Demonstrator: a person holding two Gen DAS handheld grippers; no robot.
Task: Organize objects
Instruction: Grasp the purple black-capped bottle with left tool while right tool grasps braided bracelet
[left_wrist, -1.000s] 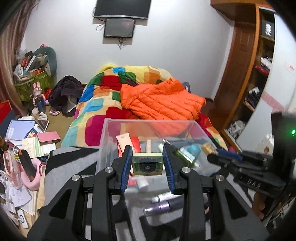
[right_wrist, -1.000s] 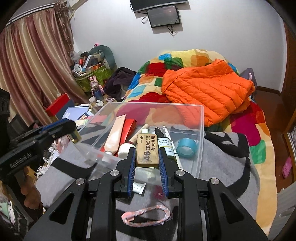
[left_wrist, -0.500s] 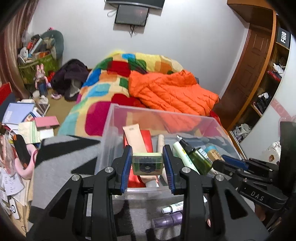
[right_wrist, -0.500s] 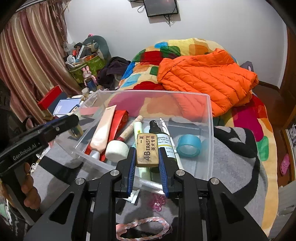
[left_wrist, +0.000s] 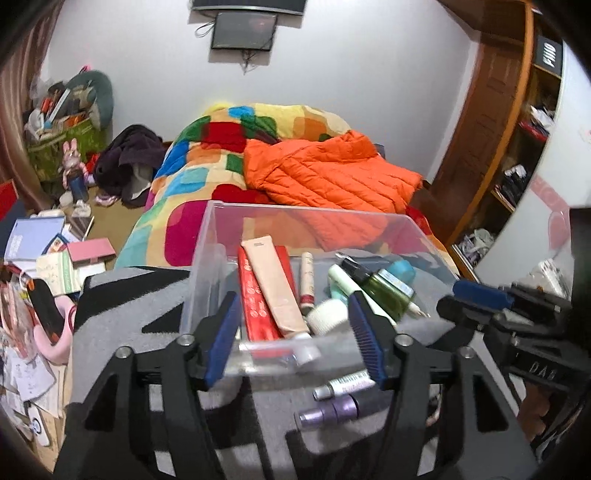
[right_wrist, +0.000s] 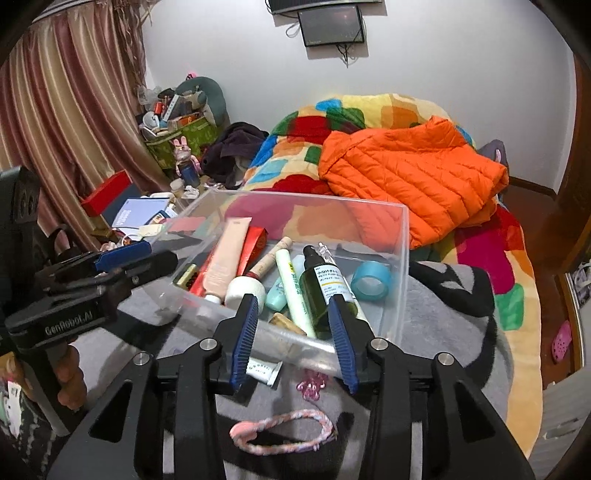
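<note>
A clear plastic bin (left_wrist: 295, 212) (right_wrist: 404, 258) stands on a grey and black blanket and holds a beige tube (left_wrist: 275, 288), a red tube (left_wrist: 255, 299), a green bottle (right_wrist: 325, 291), a blue tape roll (right_wrist: 371, 282) and other toiletries. My left gripper (left_wrist: 291, 297) hangs over the bin's near wall, jaws opening, nothing between them. Over the near right part, my right gripper (right_wrist: 293, 299) is also opening with nothing between its pads. A tan eraser (right_wrist: 284, 321) lies in the bin just below it. Each gripper shows in the other view: left gripper (right_wrist: 125, 254), right gripper (left_wrist: 480, 295).
Outside the bin on the blanket lie a purple tube (left_wrist: 328, 410), a small white tube (right_wrist: 264, 371), a pink clip (right_wrist: 312, 386) and a pink braided loop (right_wrist: 284, 430). Behind is a bed with an orange jacket (right_wrist: 410, 177). Floor clutter (left_wrist: 44, 258) lies left, a wooden wardrobe (left_wrist: 491, 129) right.
Both grippers have moved in over the bin and opened. The small green box has left the left jaws, and the eraser has left the right jaws and lies in the bin.
</note>
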